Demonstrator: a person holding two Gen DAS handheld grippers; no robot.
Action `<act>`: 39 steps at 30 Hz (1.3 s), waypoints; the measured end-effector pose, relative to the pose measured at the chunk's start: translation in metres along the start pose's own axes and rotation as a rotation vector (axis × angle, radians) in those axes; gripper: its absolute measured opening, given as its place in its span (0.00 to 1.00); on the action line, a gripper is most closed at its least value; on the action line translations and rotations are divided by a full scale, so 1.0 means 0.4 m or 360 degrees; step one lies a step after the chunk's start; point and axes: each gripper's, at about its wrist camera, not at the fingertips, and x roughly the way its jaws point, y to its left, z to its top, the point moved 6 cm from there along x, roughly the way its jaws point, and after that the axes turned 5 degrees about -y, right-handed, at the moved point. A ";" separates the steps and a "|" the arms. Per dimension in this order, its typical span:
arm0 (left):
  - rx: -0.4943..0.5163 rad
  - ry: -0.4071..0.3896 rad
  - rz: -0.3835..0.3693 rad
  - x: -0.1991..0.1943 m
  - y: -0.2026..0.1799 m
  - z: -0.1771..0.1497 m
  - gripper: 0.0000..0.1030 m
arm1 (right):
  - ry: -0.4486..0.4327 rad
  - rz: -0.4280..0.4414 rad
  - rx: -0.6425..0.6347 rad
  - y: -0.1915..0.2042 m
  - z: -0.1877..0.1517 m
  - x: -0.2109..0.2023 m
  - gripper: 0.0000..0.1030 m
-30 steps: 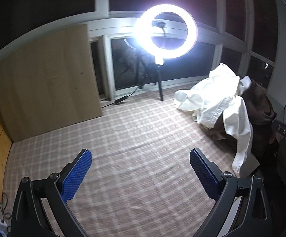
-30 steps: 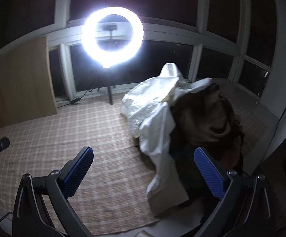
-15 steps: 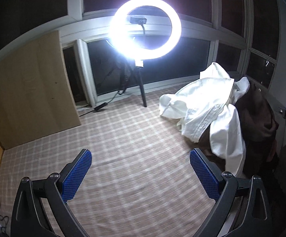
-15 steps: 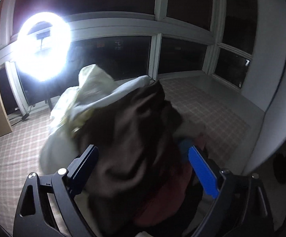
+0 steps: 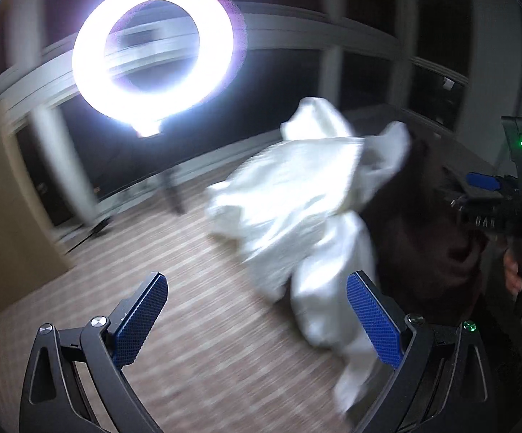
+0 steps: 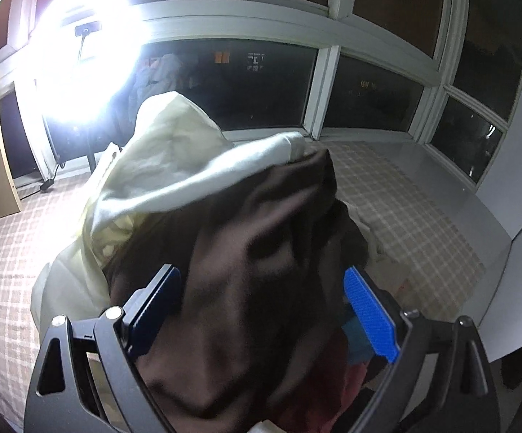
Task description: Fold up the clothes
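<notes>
- My landmark is the heap of clothes on the checked cloth (image 6: 412, 216), with the ring light (image 5: 153, 54) glaring to its left by the dark windows.
- My left gripper (image 5: 257, 321) hangs with jaws wide apart and nothing between them — the white garment (image 5: 297, 209) lies just ahead.
- My right gripper (image 6: 261, 310) sits pushed into the heap, jaws spread either side of the brown garment (image 6: 246, 245) — not clamped.
</notes>
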 end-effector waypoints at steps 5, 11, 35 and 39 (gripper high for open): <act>0.0230 0.0092 -0.0001 0.171 -0.139 0.064 0.97 | -0.0023 -0.0021 0.0077 -0.068 -0.031 -0.052 0.90; 0.0217 0.0181 -0.0010 0.306 -0.144 0.108 0.71 | -0.0016 -0.0039 0.0204 -0.155 -0.067 -0.085 0.90; -0.0320 0.0219 0.0534 -0.292 0.614 -0.269 0.26 | -0.0165 0.0367 0.0017 0.214 0.044 -0.165 0.90; -0.0545 0.0528 0.0632 -0.329 0.750 -0.522 0.32 | -0.0051 0.0442 -0.0079 0.388 -0.003 -0.118 0.90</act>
